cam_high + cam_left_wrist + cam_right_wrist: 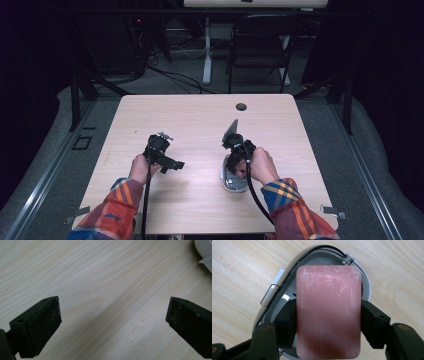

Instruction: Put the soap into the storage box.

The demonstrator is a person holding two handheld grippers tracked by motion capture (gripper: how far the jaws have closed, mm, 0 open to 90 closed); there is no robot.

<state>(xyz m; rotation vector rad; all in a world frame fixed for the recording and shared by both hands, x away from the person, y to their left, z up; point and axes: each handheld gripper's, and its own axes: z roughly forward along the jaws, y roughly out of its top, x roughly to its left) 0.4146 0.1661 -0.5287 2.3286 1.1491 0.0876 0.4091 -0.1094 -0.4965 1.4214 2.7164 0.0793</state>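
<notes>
Right gripper (328, 322): its two black jaws pinch a pink bar of soap (328, 312) by the long sides, pads flat against it, and point down at the table.

Soap: held just above an open grey oval soap case (275, 296), whose tray shows behind and around the bar. Whether the bar's underside already touches the tray, I cannot tell.

Case: sits on the pale wooden table (200, 120), on the right half, under the person's right hand (260, 165). From the high view it is a silvery tray (232, 182) near the front edge. A clear latch tab (270, 295) sticks out from one side of its rim.

Left gripper (161, 154): jaws spread wide with nothing between them, hanging over bare wood well apart from the case. A white object's edge (203, 248) shows at the corner of its own camera.

Step in hand: I judge the soap is being set into the case.

Risk, misalignment: the bar looks nearly as wide as the tray, so if it comes down skewed, a corner could catch on the rim and tip.

Risk, jaws: the pads flank the bar inside the rim; opening them could push on the wall and shove the light case along the table.

Risk, slip: the soap's surface looks scuffed and powdery; a loose pinch could drop it crooked.
</notes>
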